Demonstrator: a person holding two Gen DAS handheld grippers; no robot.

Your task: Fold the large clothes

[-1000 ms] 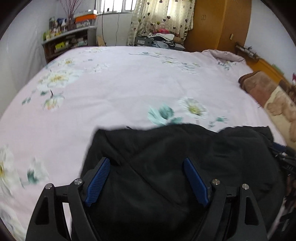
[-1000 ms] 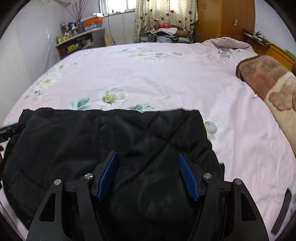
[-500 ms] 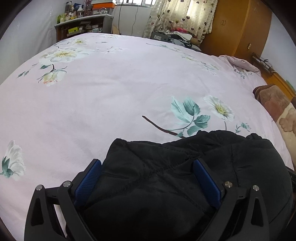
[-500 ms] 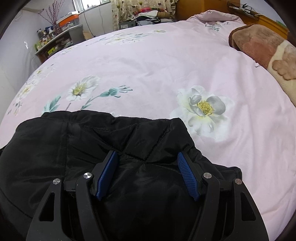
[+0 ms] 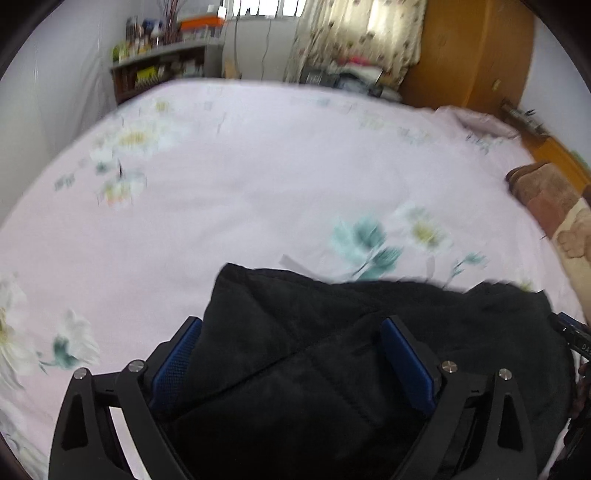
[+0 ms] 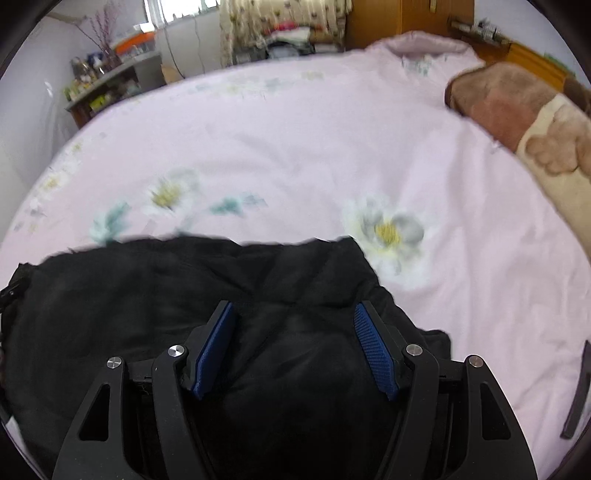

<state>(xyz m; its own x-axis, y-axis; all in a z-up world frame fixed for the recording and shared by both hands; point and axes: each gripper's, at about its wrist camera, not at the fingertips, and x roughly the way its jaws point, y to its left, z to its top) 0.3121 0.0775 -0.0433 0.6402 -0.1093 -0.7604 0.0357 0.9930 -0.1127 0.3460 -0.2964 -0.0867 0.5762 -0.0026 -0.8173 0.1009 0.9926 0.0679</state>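
One black padded garment (image 5: pixel 332 369) lies bunched at the near edge of the bed, and two grippers are over it, one in each of the person's hands. The left gripper (image 5: pixel 291 354) tilts steeply down with its blue pads (image 5: pixel 406 365) spread wide; its jaws are closing slightly, with a thick fold of the garment bulging up between them, and whether the pads actually press on the cloth I cannot tell. The right gripper (image 6: pixel 293 343) tilts down likewise, its two blue pads (image 6: pixel 373 350) standing apart on either side of a mound of the same fabric (it fills the gap, but a firm pinch cannot be made out).

The garment (image 6: pixel 184 295) rests on one pink bedsheet (image 5: pixel 258 184) printed with white flowers and teal leaves, which covers the whole bed. Farther off, at the right side, one brown and cream plush blanket (image 6: pixel 517 122) lies on the sheet. Beyond the bed stand one grey shelf (image 5: pixel 162 62) crowded with small items, one patterned curtain (image 5: pixel 362 33) at a bright window, and one wooden wardrobe (image 5: pixel 472 51). Both views are blurred.
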